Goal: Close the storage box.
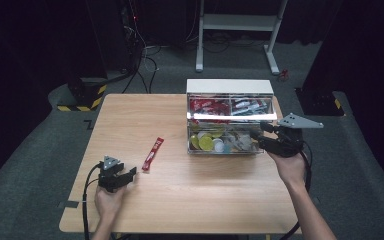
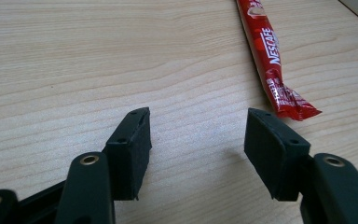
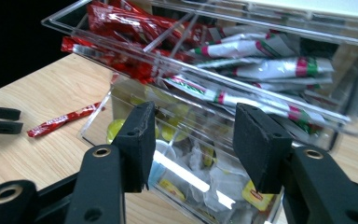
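One red coffee stick (image 1: 153,153) lies flat on the wooden table (image 1: 205,200), left of centre in the high view. Its long axis runs on a slant, the upper end leaning toward the right of the frame and the lower end toward the lower left, where my left tongs (image 1: 128,175) sit. In the left gripper view the stick (image 2: 268,51) comes down from the top edge to the middle right, its crimped end just beyond my right-hand jaw and not touching it. My left tongs (image 2: 196,140) are spread wide with bare wood between the jaws.

My right tongs (image 1: 258,130) are at the right of the high view, pointing left at the clear plastic box (image 1: 230,90) that stands in the upper middle of the table. In the right gripper view those tongs (image 3: 193,140) are also spread, gripping nothing, with the box's lower compartment (image 3: 121,100) right behind them. The upper tier holds red sachets (image 3: 121,23) and white sachets (image 3: 270,70); yellow pods (image 3: 114,128) and tea bags lie below.
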Tool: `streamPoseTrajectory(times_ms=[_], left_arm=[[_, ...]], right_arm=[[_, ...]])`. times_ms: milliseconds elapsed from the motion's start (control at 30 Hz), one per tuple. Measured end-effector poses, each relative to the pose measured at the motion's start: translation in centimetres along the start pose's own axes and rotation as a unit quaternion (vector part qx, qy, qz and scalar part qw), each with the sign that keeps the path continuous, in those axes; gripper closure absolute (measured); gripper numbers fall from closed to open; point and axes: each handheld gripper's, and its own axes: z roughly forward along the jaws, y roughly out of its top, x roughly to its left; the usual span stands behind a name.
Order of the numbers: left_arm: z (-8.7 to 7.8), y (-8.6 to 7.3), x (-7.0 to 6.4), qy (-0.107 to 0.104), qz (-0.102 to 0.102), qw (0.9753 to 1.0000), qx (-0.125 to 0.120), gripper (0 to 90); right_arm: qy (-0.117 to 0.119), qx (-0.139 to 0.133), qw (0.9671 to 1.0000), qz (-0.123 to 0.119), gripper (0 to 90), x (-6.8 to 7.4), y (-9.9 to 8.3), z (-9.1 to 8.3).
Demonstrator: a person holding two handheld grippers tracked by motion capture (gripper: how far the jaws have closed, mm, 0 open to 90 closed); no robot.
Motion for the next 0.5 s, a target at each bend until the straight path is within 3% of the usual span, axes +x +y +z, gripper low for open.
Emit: streamPoseTrajectory(times_ms=[500], left_arm=[[0.0, 0.0, 0.0, 0.001, 0.002, 1.0, 0.0, 41.1]], right_arm=[[-0.019, -0.017, 0.9988, 0.041, 47.0, -1.9, -2.9, -1.2]])
